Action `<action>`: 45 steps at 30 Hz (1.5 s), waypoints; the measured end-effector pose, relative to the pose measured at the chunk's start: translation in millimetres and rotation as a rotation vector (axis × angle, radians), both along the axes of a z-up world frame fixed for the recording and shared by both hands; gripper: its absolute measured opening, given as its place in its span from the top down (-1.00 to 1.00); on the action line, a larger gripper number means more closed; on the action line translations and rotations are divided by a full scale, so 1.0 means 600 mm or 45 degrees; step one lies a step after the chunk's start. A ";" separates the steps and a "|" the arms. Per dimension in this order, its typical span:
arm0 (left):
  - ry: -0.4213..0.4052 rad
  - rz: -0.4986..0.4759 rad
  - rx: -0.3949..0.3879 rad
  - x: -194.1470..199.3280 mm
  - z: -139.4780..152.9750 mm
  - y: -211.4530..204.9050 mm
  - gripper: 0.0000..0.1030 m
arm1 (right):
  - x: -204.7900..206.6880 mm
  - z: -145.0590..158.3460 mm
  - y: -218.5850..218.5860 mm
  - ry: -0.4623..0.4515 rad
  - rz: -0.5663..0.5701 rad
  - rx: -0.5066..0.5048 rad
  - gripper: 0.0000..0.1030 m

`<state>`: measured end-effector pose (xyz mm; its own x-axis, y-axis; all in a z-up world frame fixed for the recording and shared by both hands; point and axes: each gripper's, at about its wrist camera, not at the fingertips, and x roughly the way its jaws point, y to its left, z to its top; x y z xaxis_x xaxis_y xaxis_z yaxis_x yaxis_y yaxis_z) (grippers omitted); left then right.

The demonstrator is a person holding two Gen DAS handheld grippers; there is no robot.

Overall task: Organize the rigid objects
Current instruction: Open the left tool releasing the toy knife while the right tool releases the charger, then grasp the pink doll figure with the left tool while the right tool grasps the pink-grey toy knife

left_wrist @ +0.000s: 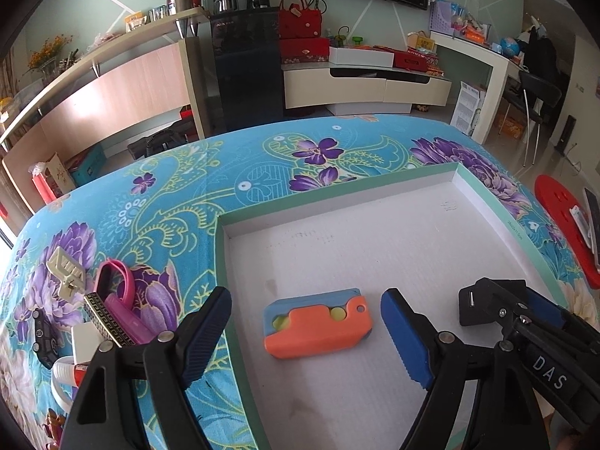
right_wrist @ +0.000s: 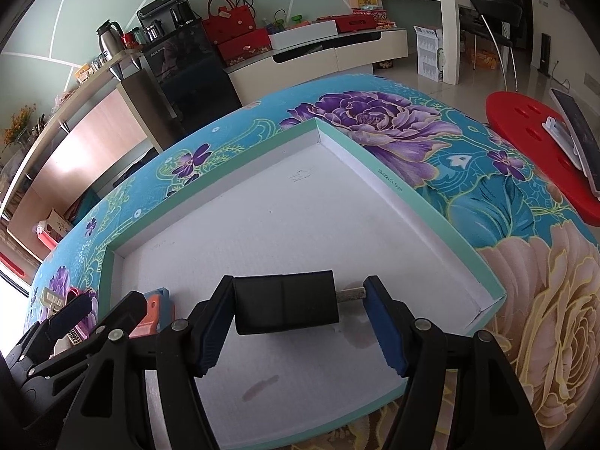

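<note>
Tray [left_wrist: 487,202] holds an orange-blue block [left_wrist: 318,323] under spread left tongs [left_wrist: 305,337]; right tongs [right_wrist: 300,328] pinch a black charger [right_wrist: 287,302].

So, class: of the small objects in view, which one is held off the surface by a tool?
The black plug adapter, clamped between the right tool; the orange-blue toy lies in the tray.

Left gripper [left_wrist: 307,332] hovered low over the tray's near left corner, jaws spread wide and gripping nothing, while the right gripper [right_wrist: 298,320], just beside it toward the near edge, had its jaws clamped endwise on a black charger [right_wrist: 287,302].
</note>
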<state>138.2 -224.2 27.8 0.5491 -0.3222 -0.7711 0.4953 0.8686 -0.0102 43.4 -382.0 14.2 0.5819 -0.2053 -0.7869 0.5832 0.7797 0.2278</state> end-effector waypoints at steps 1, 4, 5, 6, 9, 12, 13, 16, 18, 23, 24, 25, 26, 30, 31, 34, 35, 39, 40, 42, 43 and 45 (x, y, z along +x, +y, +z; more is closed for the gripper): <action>-0.001 0.009 -0.004 0.001 0.001 0.004 -0.64 | 0.000 0.001 0.001 0.001 0.001 -0.005 -0.35; -0.005 0.044 -0.012 0.005 0.005 0.016 -0.65 | 0.001 0.004 0.003 -0.008 0.004 -0.011 -0.35; -0.007 0.055 -0.014 0.006 0.006 0.020 -0.65 | 0.001 0.004 0.003 -0.013 0.006 -0.011 -0.36; -0.008 0.068 -0.015 0.008 0.007 0.024 -0.75 | 0.002 0.005 0.004 -0.018 0.008 -0.014 -0.40; -0.017 0.114 -0.026 0.010 0.010 0.039 -0.98 | 0.002 0.009 0.008 -0.032 0.019 -0.020 -0.65; -0.011 0.150 -0.039 0.014 0.011 0.054 -0.98 | 0.003 0.012 0.011 -0.042 0.025 -0.024 -0.65; -0.011 0.164 -0.039 0.015 0.011 0.059 -1.00 | 0.004 0.012 0.011 -0.042 0.026 -0.027 -0.66; -0.007 0.206 -0.037 0.017 0.009 0.075 -1.00 | 0.005 0.012 0.013 -0.039 0.029 -0.030 -0.66; 0.004 0.233 -0.035 0.019 0.006 0.086 -1.00 | 0.006 0.012 0.015 -0.042 0.033 -0.036 -0.74; 0.030 0.299 -0.015 0.020 -0.006 0.112 -1.00 | 0.011 0.017 0.025 -0.049 0.055 -0.068 -0.84; 0.037 0.309 -0.011 0.019 -0.008 0.117 -1.00 | 0.013 0.018 0.027 -0.048 0.058 -0.073 -0.84; 0.045 0.320 -0.007 0.019 -0.010 0.122 -1.00 | 0.013 0.018 0.029 -0.047 0.061 -0.074 -0.84; 0.053 0.333 -0.001 0.018 -0.012 0.128 -1.00 | 0.014 0.019 0.031 -0.047 0.064 -0.072 -0.84; 0.078 0.385 0.014 0.013 -0.015 0.150 -1.00 | 0.015 0.024 0.041 -0.054 0.068 -0.080 -0.84; 0.083 0.398 0.013 0.011 -0.015 0.157 -1.00 | 0.016 0.025 0.044 -0.056 0.070 -0.083 -0.84; 0.092 0.461 0.028 0.005 -0.013 0.183 -1.00 | 0.018 0.032 0.056 -0.070 0.076 -0.086 -0.84; 0.093 0.484 0.035 0.003 -0.012 0.192 -1.00 | 0.019 0.034 0.061 -0.079 0.082 -0.088 -0.84; 0.101 0.580 0.048 -0.005 -0.007 0.237 -1.00 | 0.027 0.046 0.092 -0.098 0.132 -0.114 -0.84; 0.100 0.600 0.046 -0.008 -0.004 0.250 -1.00 | 0.029 0.048 0.101 -0.103 0.149 -0.115 -0.84; 0.089 0.637 0.042 -0.013 0.003 0.275 -1.00 | 0.033 0.053 0.119 -0.117 0.187 -0.109 -0.84; 0.082 0.658 0.042 -0.015 0.007 0.288 -1.00 | 0.036 0.056 0.130 -0.125 0.210 -0.108 -0.84; 0.066 0.699 0.033 -0.019 0.017 0.315 -1.00 | 0.041 0.063 0.154 -0.139 0.262 -0.119 -0.84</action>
<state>127.0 -35.4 38.2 0.5924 0.0201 -0.8054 -0.0311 0.9995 0.0021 68.1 -289.5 51.9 0.6996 -0.1426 -0.7002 0.3857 0.9002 0.2021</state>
